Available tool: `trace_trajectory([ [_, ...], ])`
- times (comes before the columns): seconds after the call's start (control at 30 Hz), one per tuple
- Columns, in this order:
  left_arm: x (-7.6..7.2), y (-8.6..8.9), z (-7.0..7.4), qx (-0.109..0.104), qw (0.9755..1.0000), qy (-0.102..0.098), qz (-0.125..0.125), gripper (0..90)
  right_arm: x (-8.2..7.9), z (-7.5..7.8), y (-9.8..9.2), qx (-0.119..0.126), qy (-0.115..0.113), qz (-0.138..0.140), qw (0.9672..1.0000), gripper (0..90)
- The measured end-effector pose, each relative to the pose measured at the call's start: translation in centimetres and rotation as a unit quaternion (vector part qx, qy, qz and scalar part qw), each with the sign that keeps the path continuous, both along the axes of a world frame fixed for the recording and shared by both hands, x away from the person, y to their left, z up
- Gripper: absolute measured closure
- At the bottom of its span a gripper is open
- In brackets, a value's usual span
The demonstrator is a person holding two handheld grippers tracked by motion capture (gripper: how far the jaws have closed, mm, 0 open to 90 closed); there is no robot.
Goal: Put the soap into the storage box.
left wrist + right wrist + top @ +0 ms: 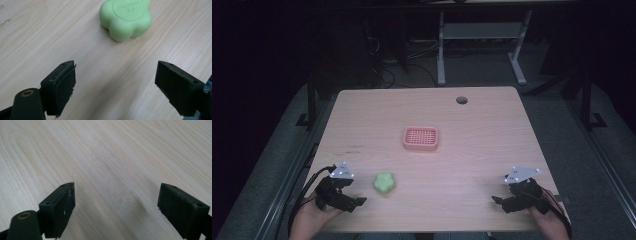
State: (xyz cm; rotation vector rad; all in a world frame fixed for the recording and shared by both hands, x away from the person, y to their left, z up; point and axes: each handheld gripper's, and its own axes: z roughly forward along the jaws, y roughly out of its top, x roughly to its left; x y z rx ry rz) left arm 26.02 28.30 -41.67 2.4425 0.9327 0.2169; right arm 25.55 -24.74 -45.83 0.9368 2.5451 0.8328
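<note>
Green flower-shaped soap [384,183] lower left of high view, on table [472,150], just right of left gripper [357,202], not touching. Left gripper view: soap [126,18] top centre, ahead of released jaws. Right gripper [497,200] lower right, spread wide, nothing btwn. Pink basket [421,138] mid-frame, well apart.

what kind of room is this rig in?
Probably a lab or office workspace set up for recording. A light wooden desk with a cable hole stands on grey carpet, another desk frame stands behind it, and loose cables lie on the floor.
</note>
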Motion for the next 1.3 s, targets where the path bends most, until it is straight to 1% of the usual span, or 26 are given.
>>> trace_trajectory([
  [0.07,0.3,-0.3,0.3,0.003,1.0000,-0.002,-0.006,16.4,0.1,-0.1,0.0,-0.002,-0.004,0.005,1.0000,14.0],
  [0.1,0.3,-0.4,0.4,0.001,1.0000,-0.001,-0.003,16.4,0.1,-0.1,0.0,-0.002,-0.004,0.005,1.0000,14.0],
  [0.17,0.5,-0.7,0.7,0.004,1.0000,-0.004,-0.007,16.4,0.1,0.0,0.0,-0.001,-0.003,0.004,1.0000,14.0],
  [0.27,0.7,-1.0,0.8,0.005,0.9999,-0.002,-0.009,16.4,0.0,0.0,0.0,0.001,-0.003,0.002,1.0000,14.0],
  [0.33,0.8,-1.2,0.7,0.008,0.9999,0.003,-0.008,16.4,0.0,0.0,0.0,0.002,-0.003,0.001,1.0000,14.0],
  [0.37,1.0,-1.4,0.6,0.011,0.9999,0.001,-0.009,16.5,0.1,0.0,-0.1,0.000,-0.003,0.002,1.0000,14.0],
  [0.47,1.2,-1.7,0.5,0.007,0.9999,0.006,-0.009,16.4,0.1,0.0,-0.2,0.002,-0.003,0.002,1.0000,14.0],
  [0.53,1.4,-2.0,0.5,0.009,0.9998,0.012,-0.013,16.4,0.1,0.0,-0.2,0.005,-0.005,0.001,1.0000,14.0],
  [0.63,1.6,-2.4,0.6,0.006,0.9998,0.013,-0.015,16.5,0.1,-0.1,-0.2,0.004,-0.004,0.002,1.0000,14.0],
  [0.8,2.2,-3.1,1.2,0.009,0.9996,0.012,-0.024,16.4,0.1,-0.1,-0.1,0.004,-0.005,0.006,1.0000,14.0],
  [0.9,2.3,-3.5,1.7,0.006,0.9996,0.009,-0.027,16.4,0.0,0.0,0.0,0.002,-0.003,0.007,1.0000,14.0],
  [1.03,2.6,-4.0,1.9,0.006,0.9995,0.009,-0.029,16.4,-0.2,0.1,0.2,0.001,-0.006,0.007,1.0000,14.0],
  [1.27,3.5,-4.9,1.8,0.012,0.9989,0.021,-0.041,16.4,-0.1,0.1,0.1,0.001,-0.005,0.007,1.0000,14.0],
  [1.3,3.6,-5.1,1.7,0.011,0.9989,0.024,-0.038,16.4,-0.1,0.1,0.1,0.003,-0.005,0.007,1.0000,14.0],
])
